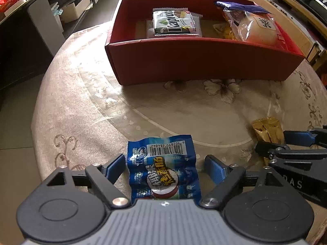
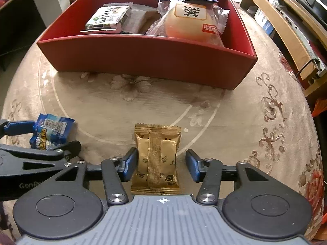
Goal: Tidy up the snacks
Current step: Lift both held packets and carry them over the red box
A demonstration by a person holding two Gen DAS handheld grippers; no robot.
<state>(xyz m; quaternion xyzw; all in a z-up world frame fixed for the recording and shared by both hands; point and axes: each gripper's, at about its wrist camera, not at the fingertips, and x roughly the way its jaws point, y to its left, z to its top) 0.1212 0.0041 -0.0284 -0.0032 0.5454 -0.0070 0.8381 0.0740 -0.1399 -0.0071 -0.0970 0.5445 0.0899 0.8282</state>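
Observation:
A blue snack packet point(image 1: 163, 169) with a barcode lies flat on the table between the fingers of my left gripper point(image 1: 165, 167). The jaws stand open, with a thin gap on each side of it. A gold packet point(image 2: 157, 157) lies between the fingers of my right gripper point(image 2: 161, 166). The left pad point(image 2: 130, 166) is at the packet's edge and the right pad point(image 2: 193, 167) stands clear of it, so this gripper is open too. Both grippers point steeply down, side by side. Behind them stands a red box point(image 1: 194, 61) point(image 2: 143, 55).
The red box holds a green packet point(image 1: 173, 22), a wrapped bun point(image 1: 257, 28) and a dark blue bag point(image 1: 239, 6). The round table point(image 2: 255, 122) wears a beige floral cloth. Its edge curves away at the left and right. Wooden shelving point(image 2: 294, 40) stands to the right.

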